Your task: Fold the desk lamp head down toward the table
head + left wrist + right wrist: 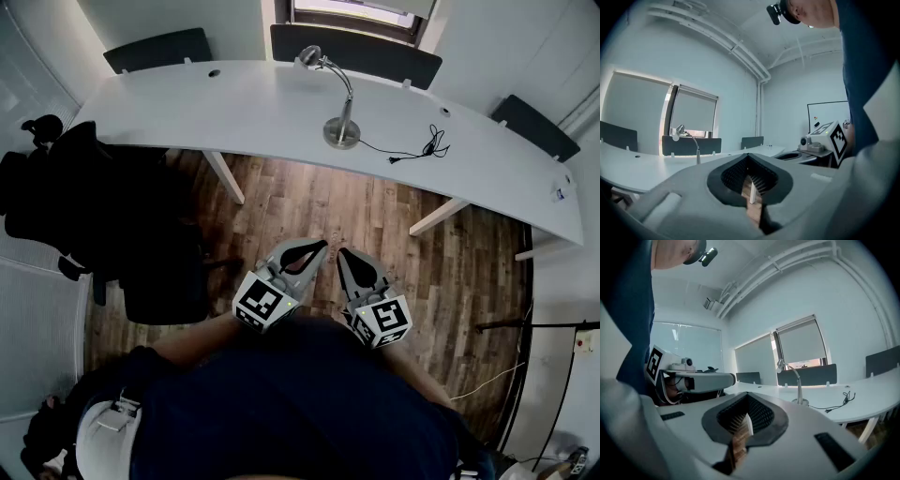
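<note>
A silver desk lamp (341,129) stands on the curved white desk (187,112), its gooseneck arching up and left to the small head (309,55). It shows far off in the left gripper view as lamp (689,140) and in the right gripper view as lamp (796,383). My left gripper (322,247) and right gripper (342,254) hover side by side over the wooden floor, close to the person's body and well short of the desk. Both point roughly level toward the desk. Each has its jaws shut with nothing held: left gripper (749,156), right gripper (746,394).
A black power cable (418,148) trails right from the lamp base across the desk. Dark chairs (157,47) stand behind the desk, and a black office chair (141,253) sits at the left. White desk legs (225,176) stand over the wood floor (356,206).
</note>
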`<control>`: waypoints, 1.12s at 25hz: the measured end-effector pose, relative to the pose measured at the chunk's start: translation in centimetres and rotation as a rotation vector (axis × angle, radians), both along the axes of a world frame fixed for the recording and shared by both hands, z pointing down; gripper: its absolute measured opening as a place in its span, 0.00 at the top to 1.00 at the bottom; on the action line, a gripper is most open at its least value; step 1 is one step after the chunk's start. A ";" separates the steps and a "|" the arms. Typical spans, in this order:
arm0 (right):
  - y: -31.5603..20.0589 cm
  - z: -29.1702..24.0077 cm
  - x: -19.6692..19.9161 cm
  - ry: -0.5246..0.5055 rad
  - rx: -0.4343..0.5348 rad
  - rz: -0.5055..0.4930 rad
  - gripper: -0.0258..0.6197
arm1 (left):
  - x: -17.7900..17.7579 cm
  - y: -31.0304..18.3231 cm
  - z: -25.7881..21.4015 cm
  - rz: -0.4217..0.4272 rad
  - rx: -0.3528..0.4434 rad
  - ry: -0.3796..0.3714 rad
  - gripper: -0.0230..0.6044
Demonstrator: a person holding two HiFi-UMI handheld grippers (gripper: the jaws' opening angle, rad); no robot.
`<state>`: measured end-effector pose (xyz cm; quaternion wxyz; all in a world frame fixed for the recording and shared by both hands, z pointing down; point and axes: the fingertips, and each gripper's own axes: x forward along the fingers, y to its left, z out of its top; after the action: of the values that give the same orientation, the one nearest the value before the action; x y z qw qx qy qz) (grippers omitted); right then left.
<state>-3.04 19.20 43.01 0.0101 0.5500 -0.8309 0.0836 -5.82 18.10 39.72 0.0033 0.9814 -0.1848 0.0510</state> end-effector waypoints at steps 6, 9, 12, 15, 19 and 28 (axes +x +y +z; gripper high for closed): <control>-0.1 -0.1 -0.5 -0.007 -0.009 0.006 0.95 | -0.5 -0.1 -0.1 -0.003 0.004 -0.004 0.95; 0.1 0.1 -0.8 -0.009 -0.019 0.002 0.95 | -0.8 0.0 -0.1 -0.006 0.002 -0.005 0.95; 0.0 0.0 -1.1 -0.013 -0.019 0.002 0.95 | -1.1 0.0 -0.2 -0.009 0.005 -0.003 0.95; -0.3 -0.2 -1.4 -0.024 -0.014 0.009 0.95 | -1.5 -0.2 -0.4 -0.010 0.012 0.001 0.95; -0.8 -0.1 -2.0 -0.018 -0.018 0.035 0.94 | -2.5 -0.8 -0.8 -0.019 0.037 0.018 0.95; -2.0 -0.2 -5.2 0.011 -0.013 0.069 0.94 | -6.3 -2.5 -0.7 -0.008 0.021 0.021 0.95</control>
<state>-8.24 17.16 42.84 0.0151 0.5789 -0.8107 0.0863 -12.15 15.57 39.04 -0.0047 0.9812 -0.1892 0.0388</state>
